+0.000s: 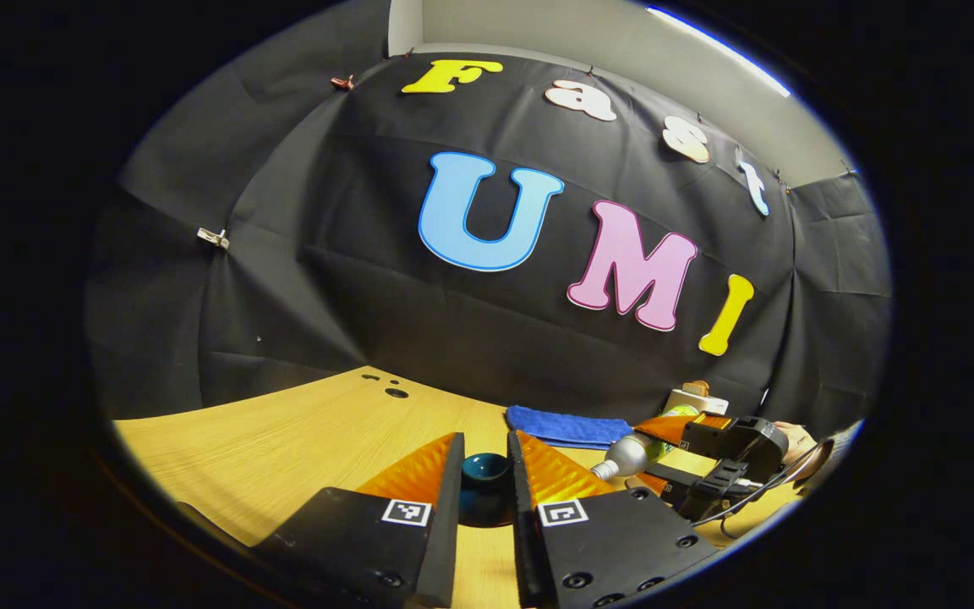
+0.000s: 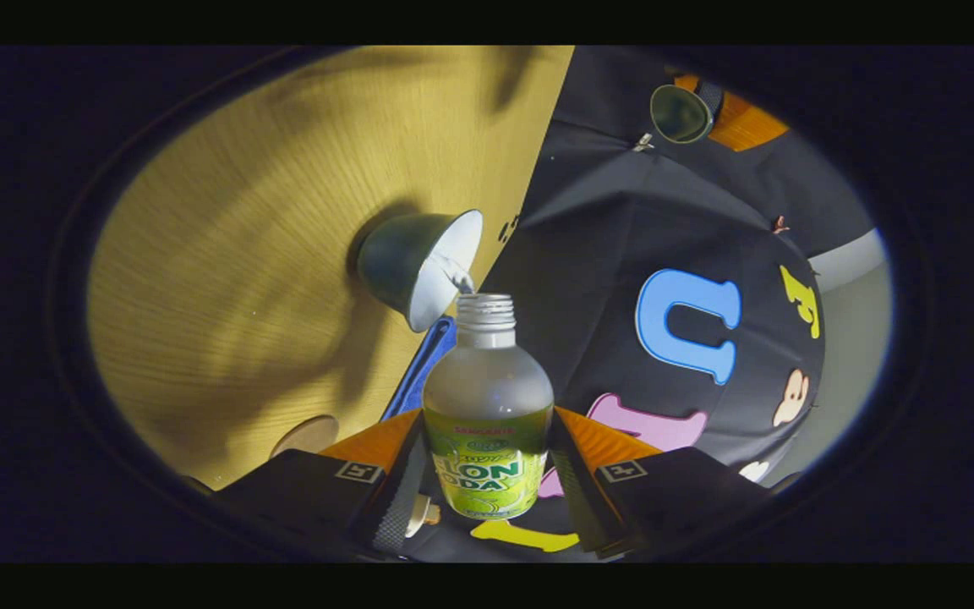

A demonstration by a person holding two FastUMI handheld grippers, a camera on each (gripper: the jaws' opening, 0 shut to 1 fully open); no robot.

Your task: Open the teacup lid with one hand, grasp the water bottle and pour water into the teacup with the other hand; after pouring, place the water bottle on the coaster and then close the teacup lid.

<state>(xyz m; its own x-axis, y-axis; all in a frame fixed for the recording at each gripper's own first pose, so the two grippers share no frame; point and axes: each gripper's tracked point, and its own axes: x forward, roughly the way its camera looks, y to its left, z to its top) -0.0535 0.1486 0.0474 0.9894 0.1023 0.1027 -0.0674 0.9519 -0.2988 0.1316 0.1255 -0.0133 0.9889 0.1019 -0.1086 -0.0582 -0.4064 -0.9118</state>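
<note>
Left gripper (image 1: pixel 487 474): in the left gripper view we see both fingers pressed on the dark teal knob of the teacup lid (image 1: pixel 485 489); the lid below the knob is hidden behind them.
Right gripper (image 2: pixel 487 474): in the right gripper view we see its fingers clamped on the labelled body of the water bottle (image 2: pixel 488 423); the bottle's base is cut off at 6 o'clock.
Bottle mouth: uncapped, just at the white inner rim of the teacup (image 2: pixel 419 266); a thin stream appears to join them, though we cannot make it out sharply.
Teacup: stands on the wooden table (image 2: pixel 225 254), lid off.
Coaster (image 2: pixel 305 436): pale disc at 8 o'clock from the bottle, partly cut off by a finger.
Blue cloth (image 1: pixel 567 425): at 1 o'clock from the lid, mostly hidden in the right gripper view.
Far object: in the left gripper view, at 3 o'clock, the bottle-holding gripper; the hand behind it is mostly cut off.
</note>
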